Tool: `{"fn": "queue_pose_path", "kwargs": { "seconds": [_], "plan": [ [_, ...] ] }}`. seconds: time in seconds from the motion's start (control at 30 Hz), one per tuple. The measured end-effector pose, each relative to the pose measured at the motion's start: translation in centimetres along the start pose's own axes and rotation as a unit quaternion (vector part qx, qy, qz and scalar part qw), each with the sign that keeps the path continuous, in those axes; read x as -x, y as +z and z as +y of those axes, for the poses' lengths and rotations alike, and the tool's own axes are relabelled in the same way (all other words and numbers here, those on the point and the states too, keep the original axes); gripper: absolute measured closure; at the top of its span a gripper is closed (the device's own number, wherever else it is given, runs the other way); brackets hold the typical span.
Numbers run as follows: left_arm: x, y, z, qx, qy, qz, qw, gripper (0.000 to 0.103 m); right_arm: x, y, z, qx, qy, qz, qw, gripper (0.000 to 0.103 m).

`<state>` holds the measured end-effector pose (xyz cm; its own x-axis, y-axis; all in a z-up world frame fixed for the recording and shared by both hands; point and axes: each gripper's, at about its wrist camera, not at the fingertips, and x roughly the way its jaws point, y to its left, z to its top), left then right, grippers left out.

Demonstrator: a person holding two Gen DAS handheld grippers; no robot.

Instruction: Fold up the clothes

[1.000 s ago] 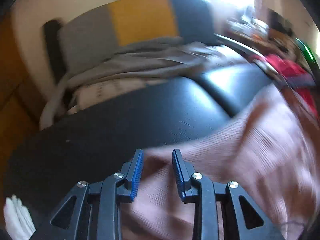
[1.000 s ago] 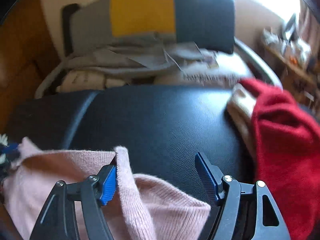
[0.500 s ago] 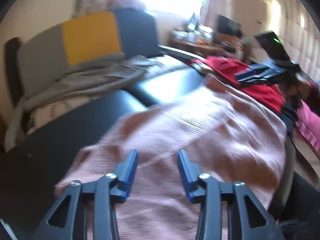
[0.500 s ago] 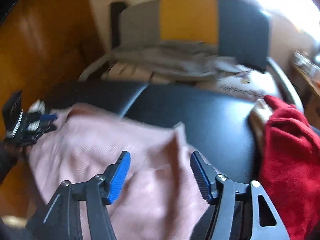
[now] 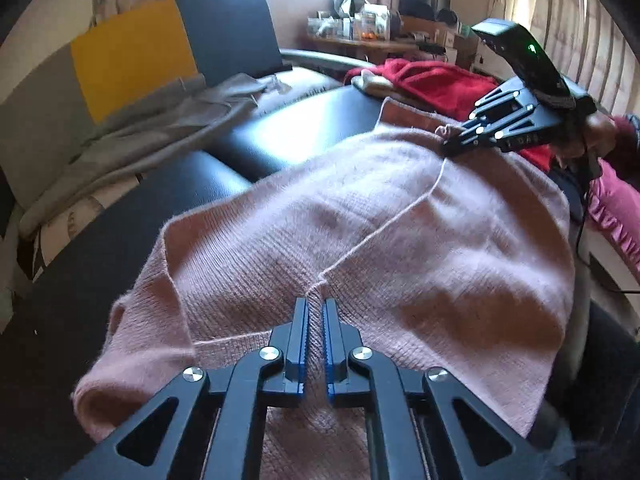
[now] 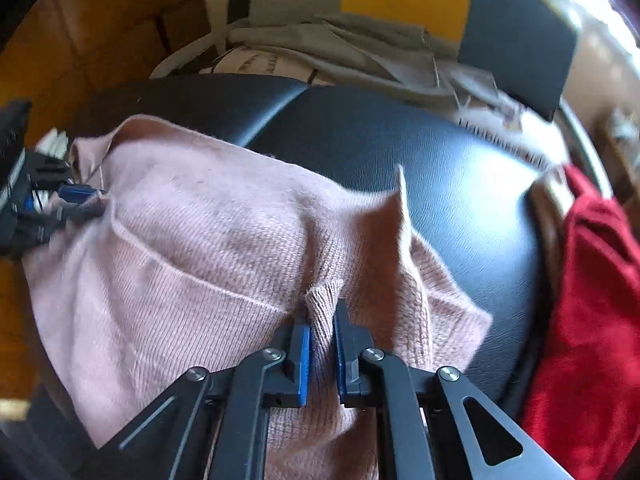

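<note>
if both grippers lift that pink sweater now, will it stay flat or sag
The pink sweater will likely sag: it is soft knit, already draped and creased over the black cushion. With the left hand-held gripper and right hand-held gripper each pinching a small ridge, the middle probably droops. The fuzzy knit seems unlikely to slip.

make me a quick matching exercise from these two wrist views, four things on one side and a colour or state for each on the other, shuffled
Things:
1. pink sweater
2. red garment
3. left gripper
4. cushion panel

Colour or state:
A. yellow
B. pinched at two spots
C. shut on knit fabric
D. heaped at the edge of the black seat

Pairs: 1-B, 2-D, 3-C, 4-A
</note>
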<state>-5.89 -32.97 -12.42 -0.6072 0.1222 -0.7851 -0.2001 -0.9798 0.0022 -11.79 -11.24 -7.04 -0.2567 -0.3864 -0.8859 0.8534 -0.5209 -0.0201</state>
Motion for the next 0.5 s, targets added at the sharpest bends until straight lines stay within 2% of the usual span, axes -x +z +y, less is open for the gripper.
{"fn": "queue_pose_path", "kwargs": {
  "seconds": [0.1, 0.2, 0.33, 0.4, 0.43, 0.47, 0.5],
  "plan": [
    [1.7, 0.4, 0.6, 0.031, 0.014, -0.044, 0.9984, 0.101, 2.3, 0.3, 0.3, 0.007, -0.016, -0.033, 0.999, 0.093],
    [3.2, 0.8, 1.4, 0.064, 0.036, -0.093, 0.9930, 0.101, 4.2, 1.0, -0.3, -0.012, -0.018, -0.073, 0.997, 0.094],
    [0.8, 0.3, 2.3, 0.076, 0.116, -0.067, 0.9881, 0.101, 1.5, 2.0, -1.8, -0.049, -0.034, -0.060, 0.996, 0.093],
    [-1.2, -0.6, 3.3, 0.105, 0.123, -0.034, 0.9862, 0.096, -0.4, 2.2, -2.2, -0.077, -0.033, -0.039, 0.996, 0.091],
    [-2.0, -1.0, 3.7, 0.118, 0.126, -0.021, 0.9848, 0.094, -1.6, 2.1, -2.8, -0.098, -0.015, -0.030, 0.995, 0.086],
    [-1.8, -1.3, 3.7, 0.121, 0.124, -0.028, 0.9844, 0.094, -1.9, 1.9, -3.2, -0.110, 0.003, -0.030, 0.993, 0.082],
    [-1.2, -1.5, 3.7, 0.125, 0.128, -0.039, 0.9831, 0.083, -1.9, 1.7, -3.6, -0.122, 0.012, -0.034, 0.992, 0.076]
  ]
}}
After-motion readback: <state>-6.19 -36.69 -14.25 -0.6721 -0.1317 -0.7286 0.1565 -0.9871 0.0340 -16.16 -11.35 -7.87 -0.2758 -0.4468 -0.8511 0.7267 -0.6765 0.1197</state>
